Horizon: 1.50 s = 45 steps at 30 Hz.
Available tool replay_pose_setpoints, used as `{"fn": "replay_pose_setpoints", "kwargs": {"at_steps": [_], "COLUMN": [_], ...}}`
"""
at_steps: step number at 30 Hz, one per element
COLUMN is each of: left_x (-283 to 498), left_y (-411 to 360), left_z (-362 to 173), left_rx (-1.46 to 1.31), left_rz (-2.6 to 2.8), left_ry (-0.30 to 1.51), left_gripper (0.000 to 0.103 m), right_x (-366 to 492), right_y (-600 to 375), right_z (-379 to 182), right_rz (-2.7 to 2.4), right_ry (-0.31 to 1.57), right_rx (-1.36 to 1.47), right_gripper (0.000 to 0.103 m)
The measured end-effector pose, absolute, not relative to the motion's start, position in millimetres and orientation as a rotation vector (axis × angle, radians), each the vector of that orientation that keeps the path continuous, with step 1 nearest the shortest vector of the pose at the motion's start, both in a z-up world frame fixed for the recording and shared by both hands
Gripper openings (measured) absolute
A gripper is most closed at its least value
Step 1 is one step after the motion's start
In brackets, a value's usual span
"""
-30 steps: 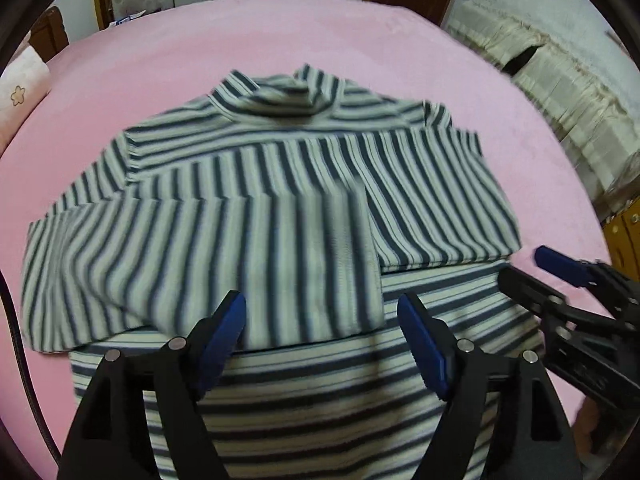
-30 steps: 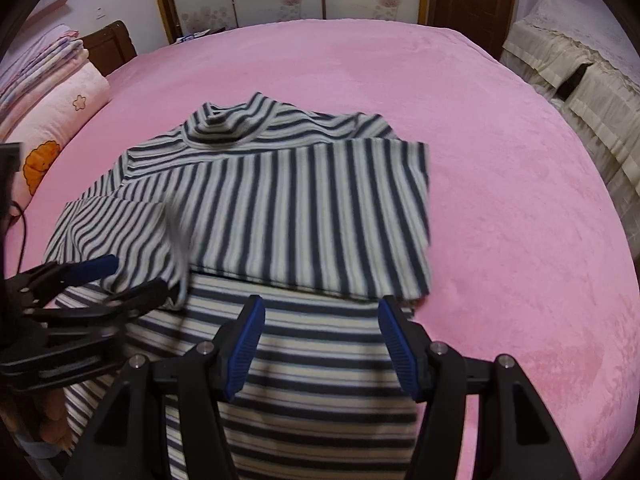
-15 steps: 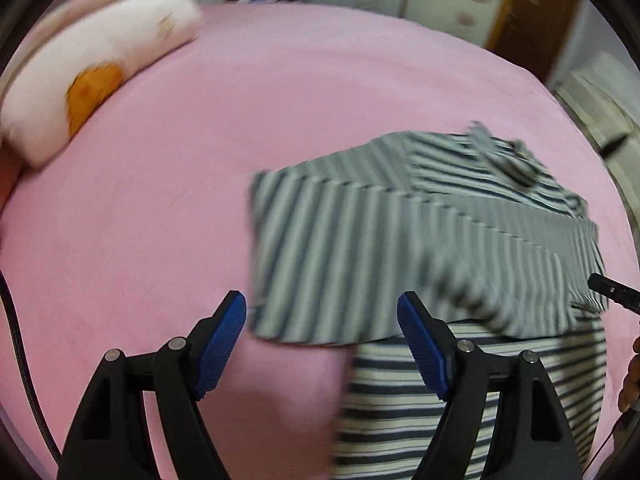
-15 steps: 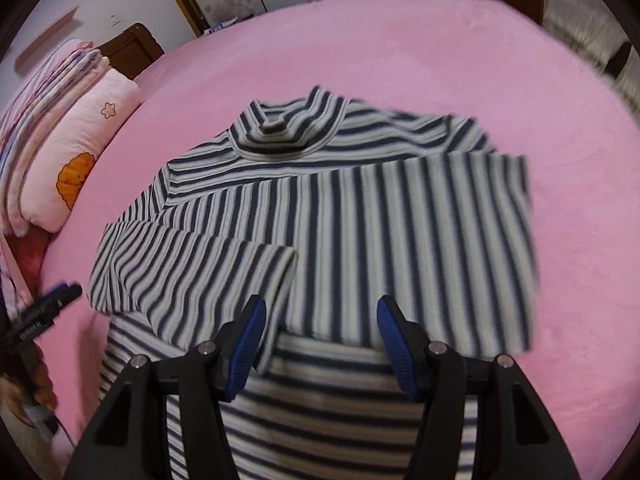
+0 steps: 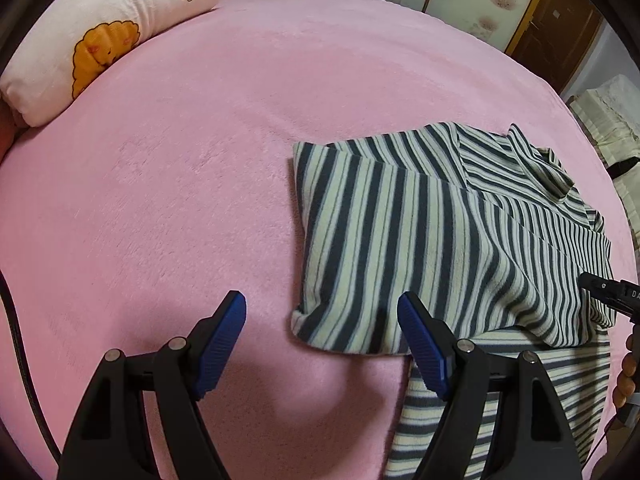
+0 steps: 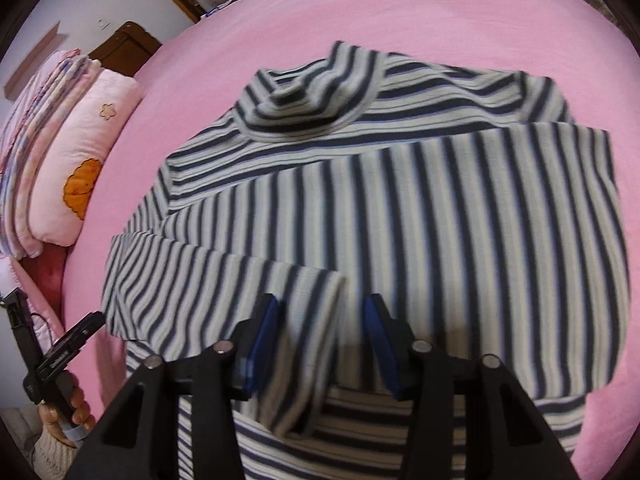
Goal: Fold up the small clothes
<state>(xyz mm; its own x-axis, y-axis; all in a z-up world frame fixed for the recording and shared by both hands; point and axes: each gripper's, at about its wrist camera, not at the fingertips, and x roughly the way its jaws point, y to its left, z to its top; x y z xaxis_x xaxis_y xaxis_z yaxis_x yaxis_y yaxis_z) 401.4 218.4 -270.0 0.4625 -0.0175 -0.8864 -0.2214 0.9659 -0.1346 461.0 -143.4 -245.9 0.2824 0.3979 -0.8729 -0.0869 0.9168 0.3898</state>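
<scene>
Striped top (image 6: 400, 216) lies sleeves-folded on pink bed (image 5: 180, 160); left gripper (image 5: 322, 344), jaws apart, has swung left vs 1s ago. Right gripper (image 6: 322, 344) open over sleeve cuff; only left view shows bare bed.

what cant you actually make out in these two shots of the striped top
- Hem of the striped top: right wrist view, hidden behind the right gripper and cut by the bottom edge.
- Stripes near that gripper: right wrist view, blurred, so whether the open fingers touch the cloth is unclear.
- Right edge of the top: left wrist view, cut off by the lens rim.
- Left gripper: open over the pink blanket.
</scene>
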Motion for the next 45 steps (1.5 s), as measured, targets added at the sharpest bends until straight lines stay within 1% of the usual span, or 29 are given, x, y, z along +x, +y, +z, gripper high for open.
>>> {"fn": "replay_pose_setpoints", "kwargs": {"at_steps": [1,3,9,10,11,12,16,20,24,27,29,33,40,41,43,45], "left_x": [403.7,407.1,413.2,415.3,417.0,419.1,426.0,431.6,436.2,441.9,446.7,455.9,475.3,479.8,490.2,502.2], "left_y": [217.5,217.6,225.2,227.3,228.6,230.8,235.8,231.5,221.9,210.0,199.8,182.0,162.8,161.0,159.9,161.3], "left_z": [-270.7,-272.4,-274.5,-274.2,-274.3,-273.7,-268.9,-264.4,-261.1,-260.7,-260.8,-261.7,-265.1,-266.0,-268.4,-272.7], "left_rx": [-0.243,-0.244,-0.237,-0.235,-0.236,-0.239,-0.247,-0.231,-0.223,-0.202,-0.176,-0.14,-0.103,-0.098,-0.101,-0.119], "left_rz": [0.128,0.127,0.146,0.153,0.157,0.162,0.178,0.181,0.167,0.152,0.144,0.128,0.127,0.127,0.12,0.105], "left_ry": [1.084,1.083,1.075,1.073,1.072,1.069,1.052,1.037,1.028,1.028,1.029,1.03,1.043,1.046,1.06,1.089], "left_gripper": [0.077,0.077,0.077,0.077,0.077,0.077,0.077,0.077,0.077,0.077,0.077,0.077,0.077,0.076,0.064,0.06], "right_x": [462.6,465.5,469.7,469.0,467.9,466.7,459.6,449.4,440.7,435.8,434.6,435.0,440.1,441.8,442.1,442.6], "right_y": [-140.8,-137.3,-138.3,-136.3,-134.8,-130.8,-118.1,-113.4,-121.8,-139.6,-152.1,-187.0,-234.6,-240.6,-247.9,-252.9], "right_z": [-247.2,-250.6,-261.3,-261.4,-260.7,-258.7,-237.5,-187.6,-138.6,-111.4,-104.7,-109.6,-161.4,-172.0,-187.9,-202.9], "right_rz": [0.338,0.338,0.309,0.308,0.306,0.31,0.307,0.302,0.287,0.242,0.201,0.122,-0.013,-0.028,-0.032,-0.034], "right_ry": [1.253,1.264,1.274,1.27,1.263,1.253,1.174,1.019,0.9,0.85,0.848,0.878,1.001,1.02,1.054,1.081], "right_rx": [0.29,0.284,0.312,0.298,0.277,0.246,0.13,0.048,0.027,0.027,0.032,0.047,0.091,0.1,0.117,0.132], "right_gripper": [0.031,0.027,0.026,0.023,0.017,0.008,0.006,0.006,0.006,0.006,0.006,0.006,0.006,0.006,0.006,0.007]}}
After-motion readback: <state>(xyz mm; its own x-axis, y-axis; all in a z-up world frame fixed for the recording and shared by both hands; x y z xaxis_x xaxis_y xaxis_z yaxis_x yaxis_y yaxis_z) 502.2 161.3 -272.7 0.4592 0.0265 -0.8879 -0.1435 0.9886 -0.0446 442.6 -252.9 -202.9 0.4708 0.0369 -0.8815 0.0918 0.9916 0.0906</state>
